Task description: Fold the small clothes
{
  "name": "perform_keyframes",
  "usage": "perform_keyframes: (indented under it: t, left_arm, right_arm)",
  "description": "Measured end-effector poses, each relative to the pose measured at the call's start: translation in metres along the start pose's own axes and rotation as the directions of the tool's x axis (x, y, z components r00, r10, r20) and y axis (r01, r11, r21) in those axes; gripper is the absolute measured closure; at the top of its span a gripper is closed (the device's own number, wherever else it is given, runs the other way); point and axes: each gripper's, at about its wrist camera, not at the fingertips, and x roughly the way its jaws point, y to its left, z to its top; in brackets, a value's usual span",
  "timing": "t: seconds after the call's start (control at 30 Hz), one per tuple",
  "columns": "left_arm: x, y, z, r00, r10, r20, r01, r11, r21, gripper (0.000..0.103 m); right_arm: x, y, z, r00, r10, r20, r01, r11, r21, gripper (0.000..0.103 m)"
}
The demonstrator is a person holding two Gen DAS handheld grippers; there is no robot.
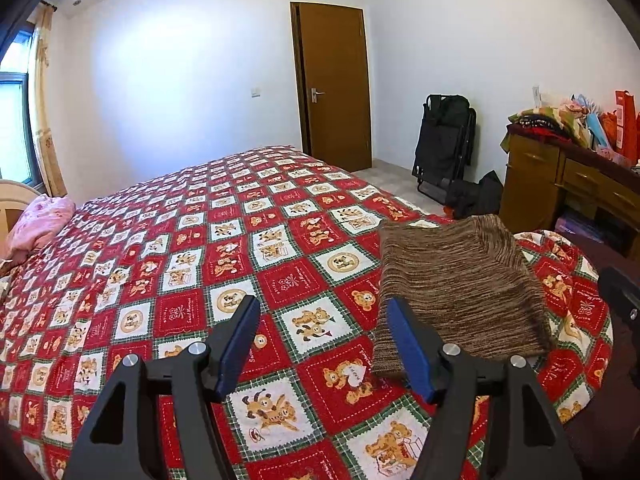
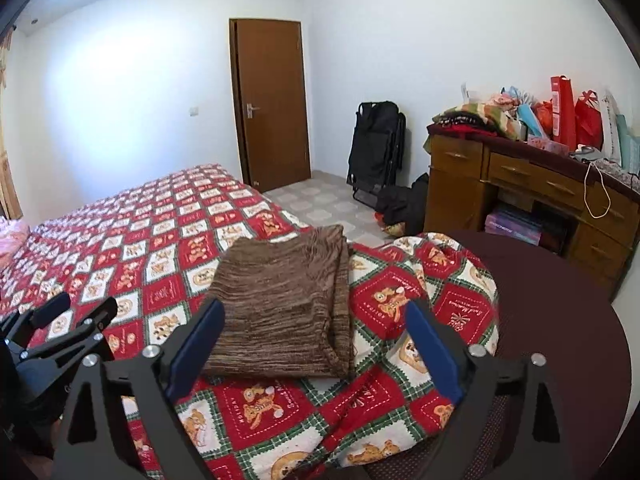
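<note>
A brown striped knit garment (image 1: 460, 288) lies folded flat on the red patchwork bedspread (image 1: 200, 240), near the bed's right corner. It also shows in the right wrist view (image 2: 284, 300). My left gripper (image 1: 322, 312) is open and empty, held above the bedspread just left of the garment's near edge. My right gripper (image 2: 316, 316) is open and empty, its left finger over the garment's near left corner. The left gripper also shows in the right wrist view (image 2: 76, 312), to the garment's left.
A pink pillow (image 1: 36, 220) lies at the bed's far left. A wooden desk (image 2: 540, 196) piled with bags and cloth stands at the right. A black folded chair (image 2: 376, 148) leans on the wall beside a brown door (image 2: 272, 100). A dark maroon surface (image 2: 560, 320) borders the bedspread's right.
</note>
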Motion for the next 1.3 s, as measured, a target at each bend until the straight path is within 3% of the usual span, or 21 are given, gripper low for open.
perform_keyframes:
  t: [0.63, 1.3]
  left_arm:
    - [-0.012, -0.002, -0.002, 1.0, 0.003, 0.029, -0.003, 1.0, 0.007, 0.035]
    - [-0.012, -0.016, -0.003, 0.999, 0.03, 0.021, -0.031, 0.997, 0.073, 0.035]
  right_arm:
    - [-0.013, 0.007, -0.002, 0.996, -0.034, 0.085, 0.038, 0.998, -0.045, 0.0]
    - [-0.006, -0.001, -0.006, 0.998, -0.037, 0.06, 0.038, 0.999, -0.025, 0.0]
